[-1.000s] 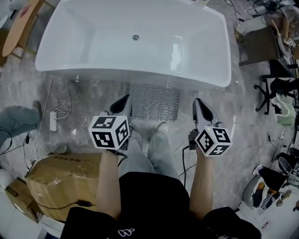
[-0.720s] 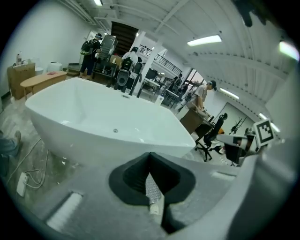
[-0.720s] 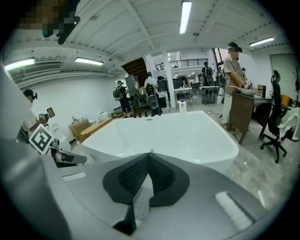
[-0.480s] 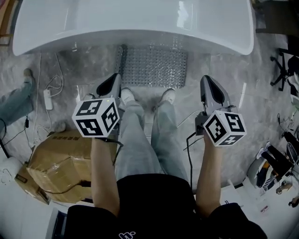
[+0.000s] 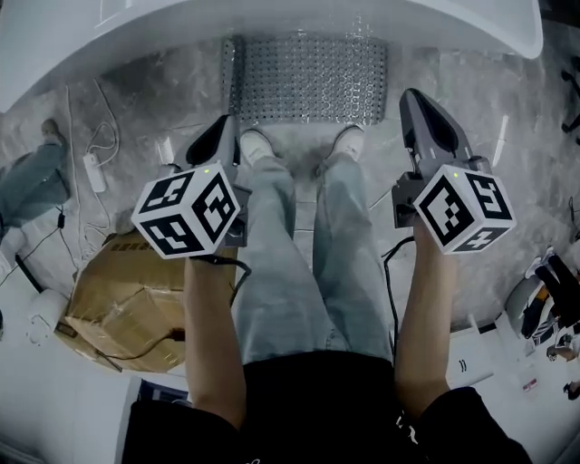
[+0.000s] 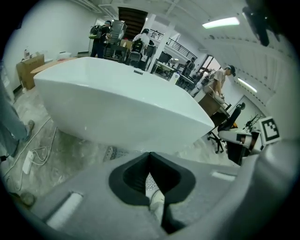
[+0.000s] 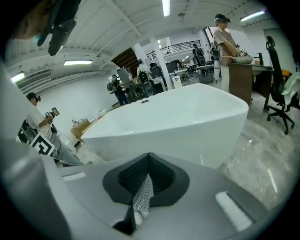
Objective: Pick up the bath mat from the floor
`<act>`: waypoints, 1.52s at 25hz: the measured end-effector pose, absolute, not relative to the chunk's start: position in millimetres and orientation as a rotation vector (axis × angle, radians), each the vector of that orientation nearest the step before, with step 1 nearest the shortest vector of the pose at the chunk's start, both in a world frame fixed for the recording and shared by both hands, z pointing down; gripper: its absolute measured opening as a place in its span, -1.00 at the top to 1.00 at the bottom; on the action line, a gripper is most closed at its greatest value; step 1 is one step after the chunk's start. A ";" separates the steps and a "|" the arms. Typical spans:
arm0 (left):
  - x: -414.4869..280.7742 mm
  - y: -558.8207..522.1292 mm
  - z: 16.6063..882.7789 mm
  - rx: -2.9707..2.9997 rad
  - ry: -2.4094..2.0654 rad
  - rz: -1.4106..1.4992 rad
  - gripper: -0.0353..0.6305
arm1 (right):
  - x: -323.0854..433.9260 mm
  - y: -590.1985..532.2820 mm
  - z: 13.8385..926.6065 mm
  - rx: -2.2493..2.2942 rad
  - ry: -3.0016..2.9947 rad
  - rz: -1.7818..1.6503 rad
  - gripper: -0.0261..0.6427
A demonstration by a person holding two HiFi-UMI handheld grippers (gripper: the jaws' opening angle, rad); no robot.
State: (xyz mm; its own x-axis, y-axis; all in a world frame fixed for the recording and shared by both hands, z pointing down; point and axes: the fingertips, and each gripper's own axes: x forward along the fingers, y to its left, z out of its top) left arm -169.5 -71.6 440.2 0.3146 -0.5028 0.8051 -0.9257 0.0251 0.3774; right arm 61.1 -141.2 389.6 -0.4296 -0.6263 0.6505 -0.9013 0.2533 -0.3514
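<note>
The bath mat [image 5: 304,80], a pale studded rectangle, is lying flat on the marbled floor, its far edge tucked under the overhang of the white bathtub [image 5: 272,18] and its near edge just beside the toes of the person's shoes [image 5: 256,143]. Over the last second it has been growing in the head view and sliding up the frame while the tub is slipping out at the top. The person is bending down, and both tools are sinking with them. The left gripper [image 5: 228,122] is now pointing at the floor just off the mat's near left corner, and the right gripper [image 5: 412,95] is hanging just off its near right corner. Neither is touching it yet.

Both pairs of jaws are pressed together with nothing between them (each gripper view is showing only a sliver of mat and shoe beyond the closed tips). So this is looking like the approach, and the jaws will need parting before either can bite an edge.

Farther out, a cardboard box [image 5: 122,304] is sitting by the left arm, with a power strip and cables [image 5: 93,172] trailing beyond it. Judging by position, the shoes crowding the near edge and the tub over the far one are leaving the two near corners as the easiest places to grip
</note>
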 end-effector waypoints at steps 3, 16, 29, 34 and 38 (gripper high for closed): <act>-163.0 -66.8 464.3 1.617 -1.315 0.588 0.88 | 56.6 -137.8 412.7 1.355 -2.166 1.002 0.90; -171.8 -55.9 570.3 1.513 -1.406 0.657 0.88 | 59.4 -117.7 519.7 1.159 -2.233 1.074 0.90; -191.9 -50.4 667.3 1.329 -1.418 0.687 0.80 | 75.2 -114.5 608.4 1.043 -2.231 1.036 0.73; -204.7 -51.8 702.8 1.280 -1.439 0.766 0.64 | 85.0 -104.1 647.3 1.048 -2.191 1.045 0.65; -211.8 -50.2 736.1 1.272 -1.419 0.850 0.51 | 85.0 -106.2 676.2 1.035 -2.175 1.060 0.58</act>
